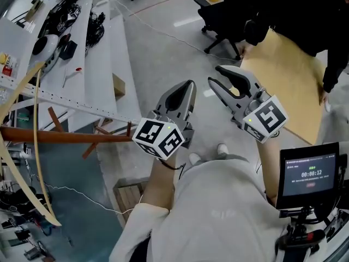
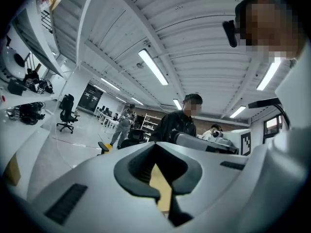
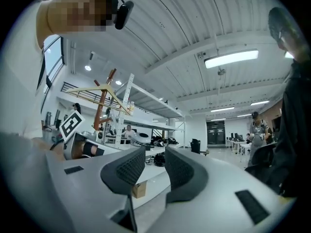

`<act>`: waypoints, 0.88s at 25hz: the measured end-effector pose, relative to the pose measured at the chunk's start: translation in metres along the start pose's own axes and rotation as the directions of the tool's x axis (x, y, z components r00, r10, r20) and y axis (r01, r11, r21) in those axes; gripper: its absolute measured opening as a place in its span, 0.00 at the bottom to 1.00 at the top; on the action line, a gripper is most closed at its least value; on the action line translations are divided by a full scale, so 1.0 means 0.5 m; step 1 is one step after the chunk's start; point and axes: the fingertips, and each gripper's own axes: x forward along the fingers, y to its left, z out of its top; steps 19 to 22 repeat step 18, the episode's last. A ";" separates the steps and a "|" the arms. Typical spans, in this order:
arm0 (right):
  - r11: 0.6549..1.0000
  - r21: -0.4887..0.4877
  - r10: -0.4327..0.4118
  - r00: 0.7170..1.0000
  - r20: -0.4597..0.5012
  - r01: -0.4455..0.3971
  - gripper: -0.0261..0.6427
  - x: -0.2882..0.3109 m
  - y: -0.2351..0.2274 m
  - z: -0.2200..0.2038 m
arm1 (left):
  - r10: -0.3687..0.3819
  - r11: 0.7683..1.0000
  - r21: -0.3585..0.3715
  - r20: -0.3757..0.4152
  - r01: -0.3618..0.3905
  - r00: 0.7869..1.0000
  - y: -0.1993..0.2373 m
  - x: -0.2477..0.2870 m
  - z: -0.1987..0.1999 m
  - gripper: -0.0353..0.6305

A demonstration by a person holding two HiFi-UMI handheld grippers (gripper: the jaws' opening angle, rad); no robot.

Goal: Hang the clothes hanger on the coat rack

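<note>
The brown wooden coat rack (image 1: 60, 136) stands at the left of the head view, seen from above, with short pegs along its pole. A pale wooden hanger (image 1: 36, 146) curves across it. In the right gripper view the hanger (image 3: 97, 88) hangs near the top of the rack post (image 3: 103, 106). My left gripper (image 1: 190, 84) is held up in mid-air to the right of the rack, shut with nothing in it. My right gripper (image 1: 214, 76) is beside it, open and empty. Neither gripper touches the hanger.
White shelving (image 1: 101, 53) with gear runs behind the rack. A person in black handles a large cardboard sheet (image 1: 286, 75) at the right, near an office chair (image 1: 221, 18). A small screen (image 1: 310, 174) sits at my lower right; a wooden crate (image 1: 128, 196) lies on the floor.
</note>
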 end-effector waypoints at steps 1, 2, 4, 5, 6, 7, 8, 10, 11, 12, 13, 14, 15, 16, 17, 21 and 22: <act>1.000 -0.003 -0.007 1.000 0.001 0.007 0.24 -0.002 -0.004 0.000 | -0.007 1.000 0.001 -0.005 0.007 1.000 -0.002 0.005 -0.002 0.06; 1.000 -0.004 -0.015 1.000 0.004 0.015 0.24 -0.004 -0.009 0.000 | -0.012 1.000 0.004 -0.010 0.012 1.000 -0.003 0.009 -0.003 0.06; 1.000 0.000 -0.024 1.000 0.008 0.024 0.24 -0.007 -0.015 0.000 | -0.016 1.000 0.009 -0.015 0.016 1.000 -0.003 0.013 -0.003 0.06; 1.000 0.000 -0.027 1.000 0.009 0.027 0.24 -0.007 -0.017 0.001 | -0.017 1.000 0.010 -0.015 0.017 1.000 -0.002 0.015 -0.002 0.06; 1.000 -0.001 -0.028 1.000 0.009 0.028 0.24 -0.006 -0.018 0.002 | -0.017 1.000 0.011 -0.013 0.017 1.000 -0.002 0.016 -0.001 0.06; 1.000 -0.003 -0.028 1.000 0.010 0.028 0.24 -0.005 -0.019 0.003 | -0.016 1.000 0.012 -0.012 0.016 1.000 -0.002 0.017 0.001 0.06; 1.000 -0.004 -0.027 1.000 0.011 0.027 0.24 -0.003 -0.019 0.005 | -0.015 1.000 0.013 -0.012 0.015 1.000 -0.001 0.018 0.003 0.06; 1.000 -0.009 -0.021 1.000 0.011 0.021 0.24 0.002 -0.016 0.008 | -0.010 1.000 0.015 -0.009 0.010 1.000 0.001 0.017 0.007 0.06; 1.000 -0.012 -0.017 1.000 0.009 0.018 0.24 0.005 -0.015 0.009 | -0.006 1.000 0.016 -0.007 0.006 1.000 0.004 0.016 0.009 0.06; 1.000 -0.014 -0.014 1.000 0.008 0.014 0.24 0.007 -0.014 0.009 | -0.001 1.000 0.016 -0.004 0.001 1.000 0.006 0.016 0.012 0.06; 1.000 -0.014 -0.012 1.000 0.006 0.012 0.24 0.009 -0.012 0.008 | 0.004 1.000 0.016 -0.003 -0.004 1.000 0.009 0.014 0.013 0.06; 1.000 -0.012 -0.011 1.000 0.004 0.011 0.24 0.010 -0.010 0.007 | 0.008 1.000 0.015 -0.004 -0.008 1.000 0.011 0.011 0.013 0.06; 1.000 -0.008 -0.012 1.000 0.001 0.012 0.24 0.011 -0.006 0.004 | 0.012 1.000 0.014 -0.008 -0.012 1.000 0.013 0.007 0.011 0.06; 1.000 -0.003 -0.014 1.000 -0.002 0.014 0.24 0.011 -0.003 0.001 | 0.015 1.000 0.012 -0.013 -0.015 1.000 0.015 0.003 0.008 0.06; 1.000 0.003 -0.018 1.000 -0.006 0.018 0.24 0.010 0.001 -0.002 | 0.017 1.000 0.010 -0.020 -0.017 1.000 0.016 -0.002 0.004 0.06; 1.000 0.009 -0.021 1.000 -0.010 0.021 0.24 0.009 0.005 -0.006 | 0.019 1.000 0.008 -0.027 -0.018 0.999 0.018 -0.006 0.001 0.06; 1.000 0.009 -0.021 1.000 -0.010 0.021 0.24 0.009 0.005 -0.006 | 0.019 1.000 0.008 -0.027 -0.018 0.999 0.018 -0.006 0.001 0.06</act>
